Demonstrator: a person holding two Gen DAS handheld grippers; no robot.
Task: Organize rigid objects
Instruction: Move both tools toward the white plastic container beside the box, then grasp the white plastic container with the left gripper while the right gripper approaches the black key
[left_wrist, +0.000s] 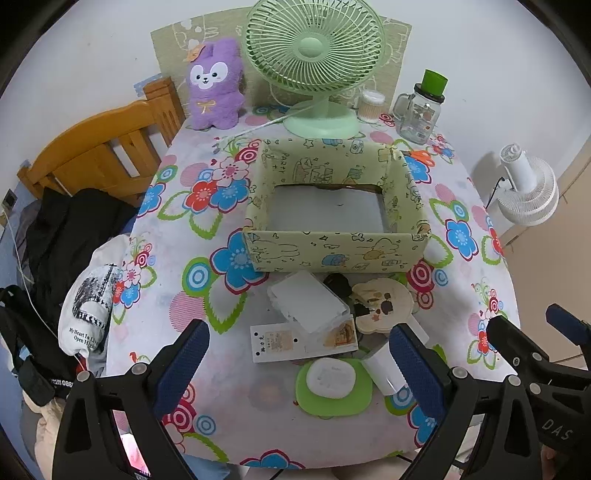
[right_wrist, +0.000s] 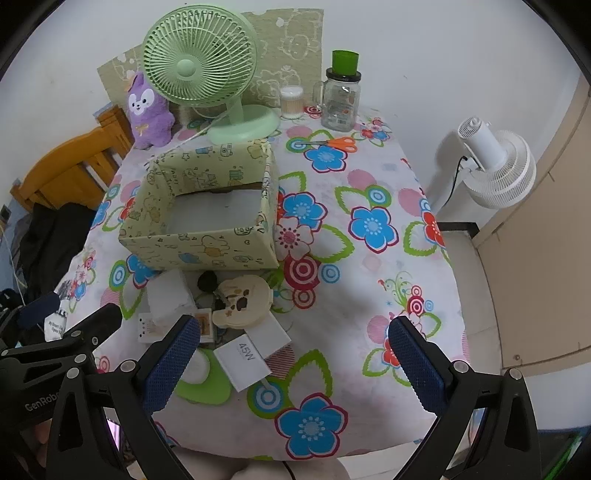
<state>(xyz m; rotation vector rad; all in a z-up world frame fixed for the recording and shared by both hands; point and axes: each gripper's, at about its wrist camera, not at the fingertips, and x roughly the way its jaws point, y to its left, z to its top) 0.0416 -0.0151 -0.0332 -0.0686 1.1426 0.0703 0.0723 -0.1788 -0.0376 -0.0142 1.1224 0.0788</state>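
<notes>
A pile of small rigid items lies on the floral table in front of an open yellow patterned box (left_wrist: 334, 206), which also shows in the right wrist view (right_wrist: 207, 218). The pile holds a clear plastic case (left_wrist: 308, 301), a cream bear-shaped case (left_wrist: 382, 302), a white card (left_wrist: 275, 341), a white box marked 45W (right_wrist: 245, 360), and a white round piece on a green coaster (left_wrist: 332, 386). My left gripper (left_wrist: 301, 365) is open and empty, hovering above the pile. My right gripper (right_wrist: 295, 363) is open and empty, just right of the pile.
A green desk fan (left_wrist: 314, 62), a purple plush (left_wrist: 214, 88), a cotton-swab jar (left_wrist: 371, 107) and a glass mug jar with green cap (left_wrist: 419, 110) stand at the back. Orange scissors (right_wrist: 334, 143) lie behind the box. A wooden chair (left_wrist: 96, 147) is left, a white fan (right_wrist: 491, 166) right.
</notes>
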